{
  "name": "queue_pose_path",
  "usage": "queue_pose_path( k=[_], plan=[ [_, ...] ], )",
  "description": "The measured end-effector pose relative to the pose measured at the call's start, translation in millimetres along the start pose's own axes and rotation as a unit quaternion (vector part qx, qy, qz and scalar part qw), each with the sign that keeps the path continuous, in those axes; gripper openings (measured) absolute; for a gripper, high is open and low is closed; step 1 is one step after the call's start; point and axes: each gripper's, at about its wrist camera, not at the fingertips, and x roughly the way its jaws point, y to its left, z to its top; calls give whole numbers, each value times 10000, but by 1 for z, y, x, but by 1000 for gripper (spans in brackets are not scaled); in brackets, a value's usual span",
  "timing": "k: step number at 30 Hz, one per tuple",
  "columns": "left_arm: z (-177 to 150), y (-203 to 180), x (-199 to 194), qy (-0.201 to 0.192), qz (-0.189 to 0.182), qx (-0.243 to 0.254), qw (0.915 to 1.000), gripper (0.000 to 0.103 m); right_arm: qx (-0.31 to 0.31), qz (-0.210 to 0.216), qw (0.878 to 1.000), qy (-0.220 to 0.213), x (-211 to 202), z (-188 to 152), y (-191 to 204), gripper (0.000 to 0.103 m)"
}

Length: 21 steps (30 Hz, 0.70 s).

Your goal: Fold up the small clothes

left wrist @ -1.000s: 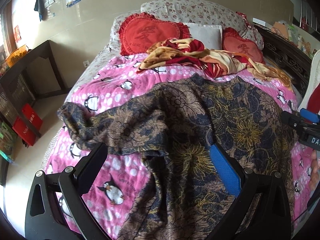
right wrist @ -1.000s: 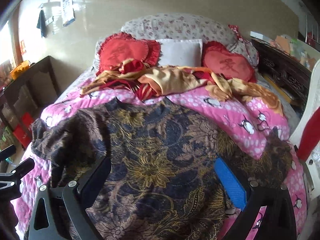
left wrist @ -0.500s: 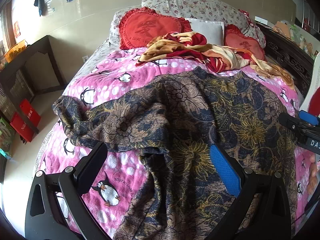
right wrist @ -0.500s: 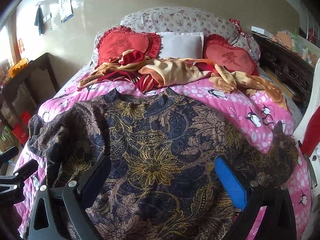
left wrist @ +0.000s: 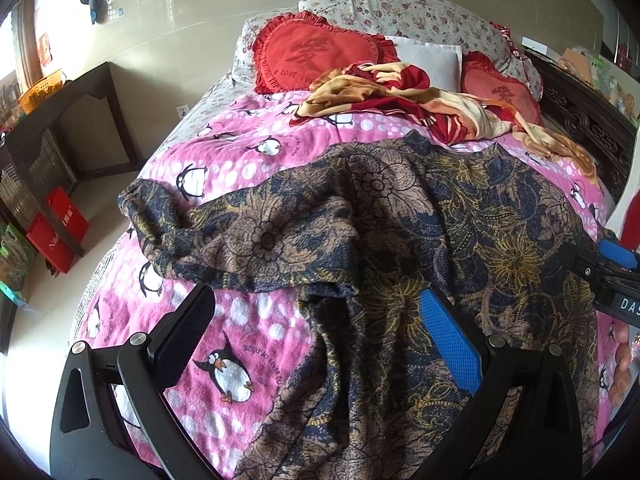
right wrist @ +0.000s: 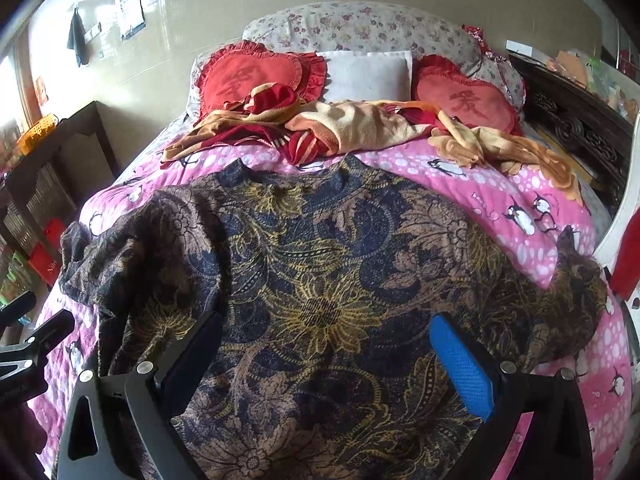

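A dark floral shirt [right wrist: 320, 280] lies spread across a pink penguin quilt [right wrist: 520, 196], neckline at 12 o'clock. Only the left wrist view shows its sleeve [left wrist: 248, 236] folded inward at 9 o'clock; only the right wrist view shows the opposite sleeve [right wrist: 568, 300] bunched at 3 o'clock. The left gripper [left wrist: 316, 336] and right gripper [right wrist: 326, 360] hover spread wide, holding nothing.
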Motion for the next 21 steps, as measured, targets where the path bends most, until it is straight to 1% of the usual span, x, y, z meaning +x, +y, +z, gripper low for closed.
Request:
queue_pose_path(
  k=[5,21],
  plan=[
    [-4,7,-1,-10,77,-38,10000,103,21,72,10000,39,1,-2,5,103],
    [-7,38,7,121,168,-370,9991,103,-285,207,9993,132,5,-5,35,103]
  ],
)
